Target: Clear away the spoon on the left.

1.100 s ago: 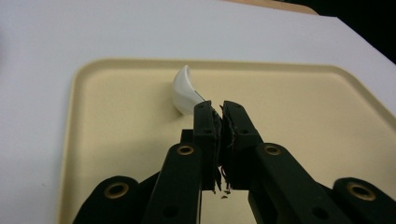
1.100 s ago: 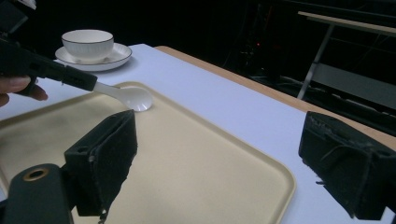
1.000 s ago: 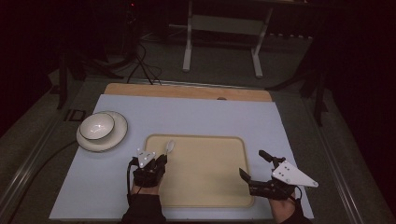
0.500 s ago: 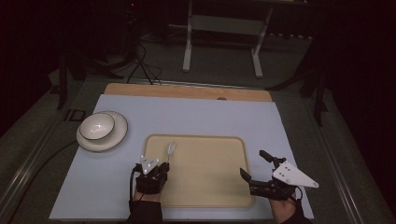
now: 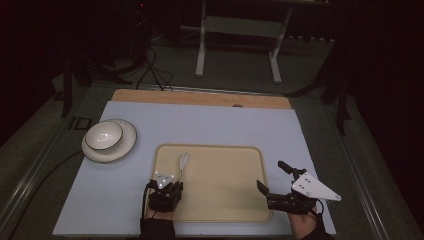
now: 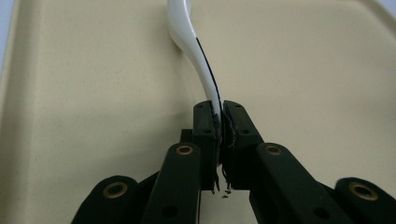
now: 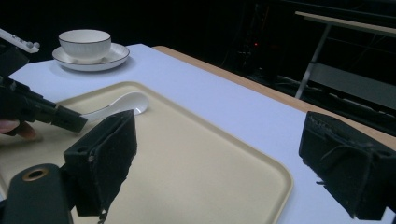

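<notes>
The left gripper [image 6: 219, 116] is clenched on the handle of the one white spoon [image 6: 189, 35], whose bowl lies on the single beige tray [image 5: 225, 200]; since a second ago this gripper has sunk toward the tray. The right gripper [image 5: 274, 181] stands released at the tray's right edge, unmoved. One bowl [image 5: 103, 135] on one saucer [image 5: 127, 142] sits at the counter's [image 5: 210, 125] left. No writing is legible.

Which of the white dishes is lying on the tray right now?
The white spoon, lying on the beige tray, handle clamped in the left gripper. The bowl and saucer sit off it.
</notes>
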The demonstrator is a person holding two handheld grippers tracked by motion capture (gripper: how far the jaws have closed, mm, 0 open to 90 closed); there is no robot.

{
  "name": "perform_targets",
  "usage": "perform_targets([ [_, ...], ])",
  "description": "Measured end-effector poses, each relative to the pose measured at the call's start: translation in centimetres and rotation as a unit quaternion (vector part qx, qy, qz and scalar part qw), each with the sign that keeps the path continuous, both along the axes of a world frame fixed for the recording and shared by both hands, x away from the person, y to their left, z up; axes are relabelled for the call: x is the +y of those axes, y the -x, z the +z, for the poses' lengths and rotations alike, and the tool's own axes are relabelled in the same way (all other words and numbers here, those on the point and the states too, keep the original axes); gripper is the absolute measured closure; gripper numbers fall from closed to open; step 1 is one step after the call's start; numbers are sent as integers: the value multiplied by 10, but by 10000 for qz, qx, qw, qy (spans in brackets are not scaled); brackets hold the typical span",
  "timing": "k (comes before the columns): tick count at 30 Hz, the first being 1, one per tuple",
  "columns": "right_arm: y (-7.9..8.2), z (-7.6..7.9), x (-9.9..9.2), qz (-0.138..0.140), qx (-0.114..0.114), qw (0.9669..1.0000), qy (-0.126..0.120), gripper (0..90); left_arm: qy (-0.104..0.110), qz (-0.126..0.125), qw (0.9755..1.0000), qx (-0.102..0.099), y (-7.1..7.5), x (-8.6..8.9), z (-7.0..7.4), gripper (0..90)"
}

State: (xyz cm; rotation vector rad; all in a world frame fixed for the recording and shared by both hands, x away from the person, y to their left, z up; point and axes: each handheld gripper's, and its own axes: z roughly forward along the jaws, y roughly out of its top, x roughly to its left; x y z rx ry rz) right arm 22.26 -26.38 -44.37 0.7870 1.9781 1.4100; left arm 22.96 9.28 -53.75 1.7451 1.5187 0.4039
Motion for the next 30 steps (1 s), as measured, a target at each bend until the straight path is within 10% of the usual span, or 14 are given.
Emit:
perform_targets([
  [30,0,0,0,31,21,10000,18,113,-452,-55,9990,47,1,0,1,633],
])
